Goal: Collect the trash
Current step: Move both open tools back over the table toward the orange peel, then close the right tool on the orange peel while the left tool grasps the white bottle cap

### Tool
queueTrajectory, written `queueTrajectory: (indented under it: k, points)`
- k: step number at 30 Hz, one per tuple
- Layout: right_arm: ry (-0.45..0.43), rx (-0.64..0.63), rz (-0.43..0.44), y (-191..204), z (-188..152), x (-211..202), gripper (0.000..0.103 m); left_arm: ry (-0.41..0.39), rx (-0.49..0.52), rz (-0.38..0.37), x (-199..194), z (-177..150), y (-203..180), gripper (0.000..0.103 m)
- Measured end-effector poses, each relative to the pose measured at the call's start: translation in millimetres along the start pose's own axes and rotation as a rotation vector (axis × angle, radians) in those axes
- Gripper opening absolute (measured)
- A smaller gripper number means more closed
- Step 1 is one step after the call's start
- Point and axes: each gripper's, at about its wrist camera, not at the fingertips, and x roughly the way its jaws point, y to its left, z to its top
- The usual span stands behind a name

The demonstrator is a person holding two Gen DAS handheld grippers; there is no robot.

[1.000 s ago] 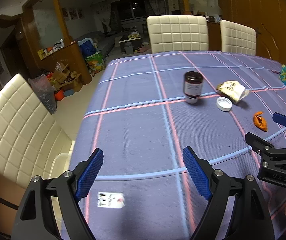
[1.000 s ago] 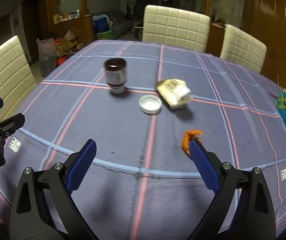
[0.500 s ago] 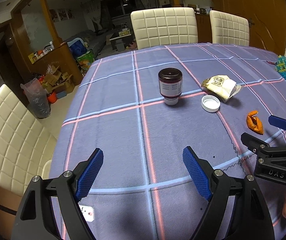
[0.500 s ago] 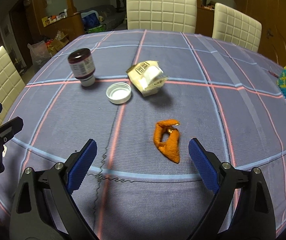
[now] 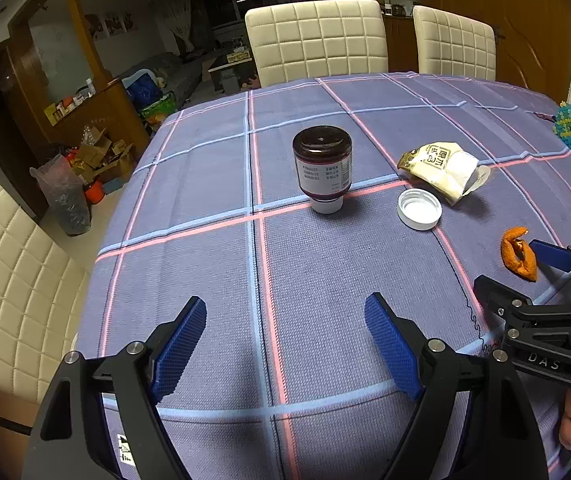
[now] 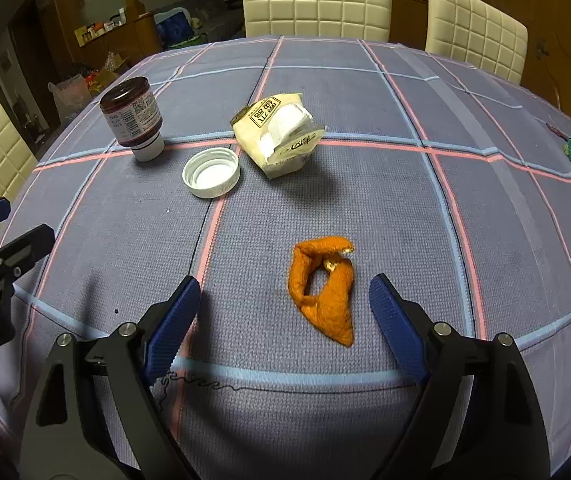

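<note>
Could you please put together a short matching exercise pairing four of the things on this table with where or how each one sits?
Things:
1. jar
2. white cap
3. orange peel
4. crumpled wrapper

Descriptions:
A. lies between the right gripper's closing jaws, untouched
B. stands upside down on its lid
C. lies open side up
D. lies torn open, beside the cap

Pairs: 1-B, 2-C, 3-A, 4-D

Both grippers are alike: the left gripper (image 5: 285,344) and right gripper (image 6: 283,316) have black angular plastic arms with triangular cut-outs, silver round screw heads at the joints, and blue ribbed pads (image 6: 173,326) inside the fingers. White letters "DAS" mark the right one's side.
</note>
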Motion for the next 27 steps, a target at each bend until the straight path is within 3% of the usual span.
queueTrajectory:
  k: [7,20,22,27]
  points:
    - [-0.012,-0.012,-0.017,1,2,2,0.08,0.018,-0.007,-0.009,11,4,-1,0.08]
    - [-0.025,-0.011,-0.033,-7,2,-1,0.06,0.023,-0.003,-0.036,20,10,-6,0.08]
    - [-0.029,-0.01,-0.04,-8,2,-2,0.055,0.026,-0.001,-0.044,21,11,-8,0.08]
    - [-0.037,-0.004,-0.051,-12,3,-3,0.03,0.03,0.01,-0.065,23,14,-14,0.08]
